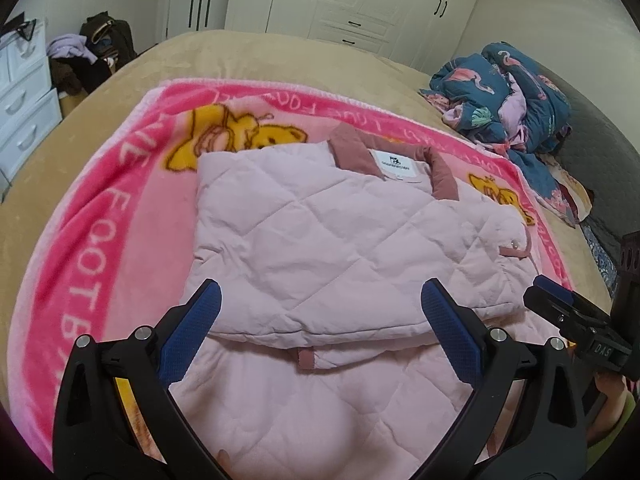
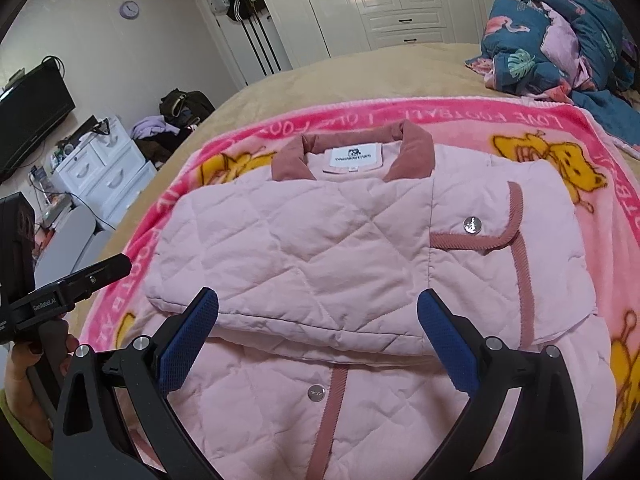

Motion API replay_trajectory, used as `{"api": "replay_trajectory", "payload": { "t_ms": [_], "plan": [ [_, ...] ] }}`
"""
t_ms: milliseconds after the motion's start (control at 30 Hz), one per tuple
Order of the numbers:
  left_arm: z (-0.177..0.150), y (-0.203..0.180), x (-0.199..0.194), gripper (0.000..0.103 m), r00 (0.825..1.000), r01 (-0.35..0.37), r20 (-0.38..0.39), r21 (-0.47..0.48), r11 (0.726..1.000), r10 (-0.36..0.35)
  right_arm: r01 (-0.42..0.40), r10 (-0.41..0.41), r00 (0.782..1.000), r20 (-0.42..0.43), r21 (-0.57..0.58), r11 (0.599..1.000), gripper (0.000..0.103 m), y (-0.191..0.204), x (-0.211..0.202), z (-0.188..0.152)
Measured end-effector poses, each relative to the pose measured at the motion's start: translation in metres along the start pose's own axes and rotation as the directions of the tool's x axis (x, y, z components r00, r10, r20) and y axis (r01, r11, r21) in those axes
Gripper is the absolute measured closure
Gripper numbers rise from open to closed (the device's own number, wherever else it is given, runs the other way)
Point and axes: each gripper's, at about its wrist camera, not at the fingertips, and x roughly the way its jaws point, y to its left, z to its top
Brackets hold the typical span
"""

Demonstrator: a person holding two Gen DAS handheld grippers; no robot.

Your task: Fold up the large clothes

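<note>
Jacket [image 2: 320,248] is lying folded on the pink blanket [image 2: 600,152] — we are holding both grippers, left [image 1: 320,312] and right [image 2: 318,312], spread wide just above its near fold, gripping nothing.

The jacket [image 2: 320,248] lies on a blanket [image 2: 580,240] spread over the bed [image 2: 320,76], collar [image 2: 352,148] at the far end. A heap of bedding [image 2: 560,36] sits behind it to the right, drawers [image 2: 104,176] beside the bed at left.
</note>
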Motion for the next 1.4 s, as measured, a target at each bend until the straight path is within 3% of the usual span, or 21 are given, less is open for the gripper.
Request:
{"api": "replay_trajectory", "payload": {
  "t_ms": [1067, 1400],
  "plan": [
    [-0.012, -0.026, -0.097, 0.009, 0.989, -0.004, 0.149, 0.050, 0.999, -0.004, -0.048, 0.052, 0.993, 0.110, -0.037, 0.998, 0.004, 0.015, -0.082, -0.003],
    [-0.025, -0.041, -0.109, 0.009, 0.984, -0.052, 0.172, 0.099, 0.994, 0.034, -0.048, 0.056, 0.989, 0.136, -0.060, 0.997, 0.004, 0.015, -0.107, -0.011]
  ]
}}
